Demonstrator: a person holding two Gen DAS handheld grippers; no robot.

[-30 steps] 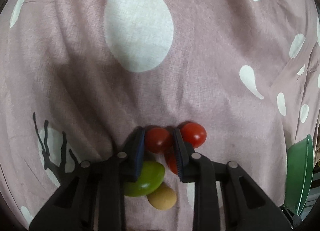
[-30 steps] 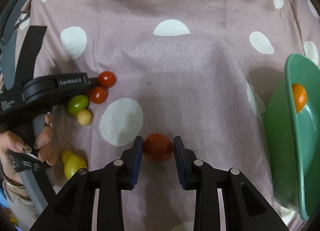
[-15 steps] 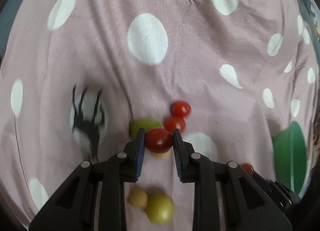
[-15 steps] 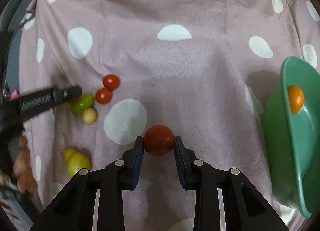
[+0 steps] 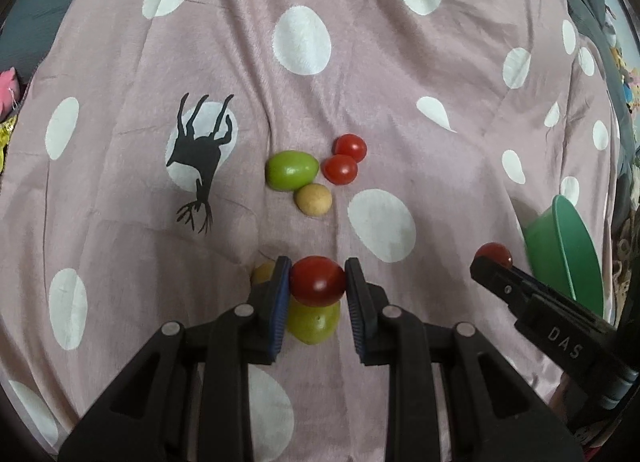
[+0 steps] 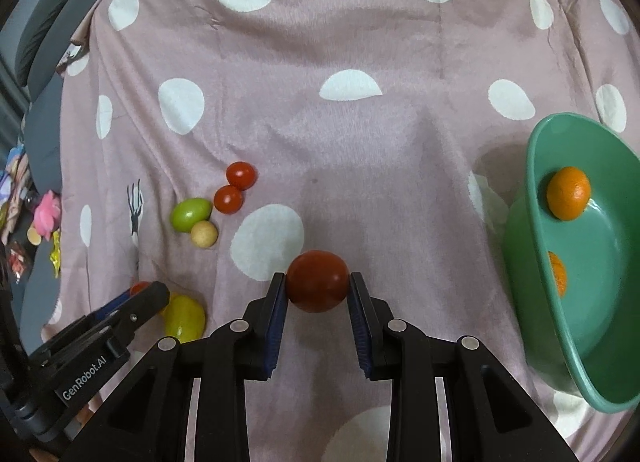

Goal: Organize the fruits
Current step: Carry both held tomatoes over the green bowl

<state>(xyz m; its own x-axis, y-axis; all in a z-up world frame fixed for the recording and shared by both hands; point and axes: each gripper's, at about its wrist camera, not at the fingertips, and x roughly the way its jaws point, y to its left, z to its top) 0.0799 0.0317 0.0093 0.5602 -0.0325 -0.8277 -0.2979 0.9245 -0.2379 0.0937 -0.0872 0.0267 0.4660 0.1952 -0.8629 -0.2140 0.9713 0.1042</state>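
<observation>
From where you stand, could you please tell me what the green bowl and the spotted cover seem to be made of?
Green bowl: probably plastic; smooth, evenly coloured, with soft glare inside. Spotted cover: soft woven or brushed fabric, matt, lying in creases and folds with printed white dots.

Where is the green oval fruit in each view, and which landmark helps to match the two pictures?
Left wrist: the green fruit lies just above centre, left of two small tomatoes.
Right wrist: it lies at middle left, again beside the tomatoes, below and left of them.
Shared landmark: the beige ball touching its lower right side.
</observation>
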